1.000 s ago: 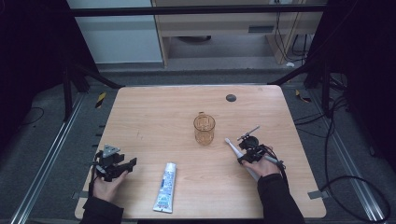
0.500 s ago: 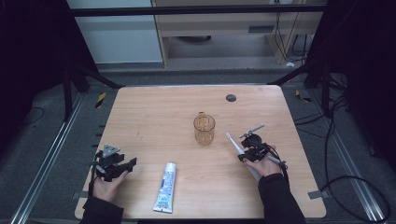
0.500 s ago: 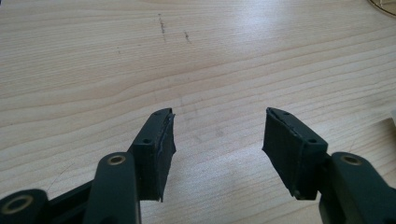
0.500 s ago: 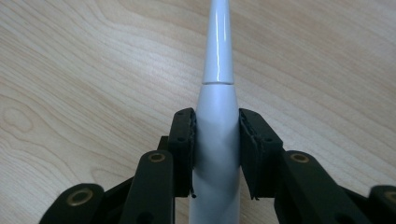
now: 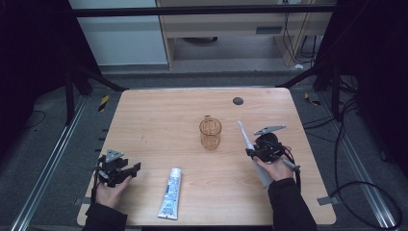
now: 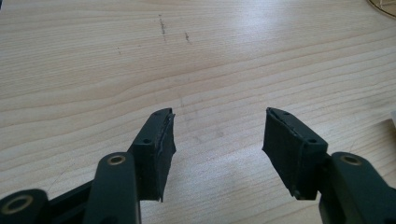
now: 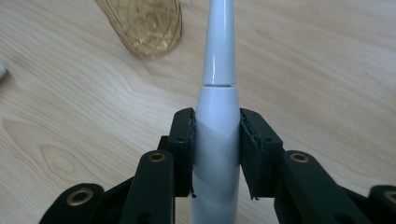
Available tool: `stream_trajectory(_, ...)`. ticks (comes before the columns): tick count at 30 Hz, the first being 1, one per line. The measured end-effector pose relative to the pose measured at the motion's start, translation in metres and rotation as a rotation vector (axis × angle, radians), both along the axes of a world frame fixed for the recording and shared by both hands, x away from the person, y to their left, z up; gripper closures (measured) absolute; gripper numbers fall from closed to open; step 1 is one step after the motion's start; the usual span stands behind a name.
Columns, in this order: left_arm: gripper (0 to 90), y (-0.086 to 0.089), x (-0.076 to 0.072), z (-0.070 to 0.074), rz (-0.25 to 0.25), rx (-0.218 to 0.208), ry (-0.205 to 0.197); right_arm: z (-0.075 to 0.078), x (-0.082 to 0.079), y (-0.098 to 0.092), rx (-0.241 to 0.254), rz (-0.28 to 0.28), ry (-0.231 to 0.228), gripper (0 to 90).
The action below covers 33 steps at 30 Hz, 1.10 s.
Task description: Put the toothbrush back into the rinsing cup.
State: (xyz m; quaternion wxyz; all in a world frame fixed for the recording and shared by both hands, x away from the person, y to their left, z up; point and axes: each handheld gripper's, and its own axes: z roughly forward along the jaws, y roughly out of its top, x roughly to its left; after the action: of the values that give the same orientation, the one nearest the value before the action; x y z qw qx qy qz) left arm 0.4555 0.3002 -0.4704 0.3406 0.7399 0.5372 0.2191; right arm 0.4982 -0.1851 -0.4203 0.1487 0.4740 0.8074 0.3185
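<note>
Right gripper [image 7: 216, 140]: clamped on the white electric toothbrush [image 7: 217, 116], just right of the amber ribbed glass mug [image 5: 210, 133].
Left gripper [image 6: 217, 140]: jaws wide, nothing between them, far left of mug.
White toothpaste tube [image 5: 171, 193]: flat, below-left of mug.

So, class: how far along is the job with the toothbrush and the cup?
Done: the right gripper is shut on the white toothbrush, off the table beside the amber cup. In hand: carrying it. Left, probably: placing it in the cup. The toothpaste tube lies untouched; the left gripper is open, holding nothing.
</note>
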Motion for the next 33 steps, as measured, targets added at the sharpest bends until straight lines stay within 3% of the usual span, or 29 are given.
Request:
stream_trajectory(17, 42.1, 0.000, 0.000, -0.001, 0.002, -0.001, -0.001, 0.034, -0.005, 0.003, 0.159, -0.057, -0.239, 67.6)
stream_trajectory(33, 42.0, 0.001, 0.000, 0.000, 0.006, -0.001, -0.012, 0.053, 0.001, 0.022, 0.281, -0.125, -0.450, 67.6)
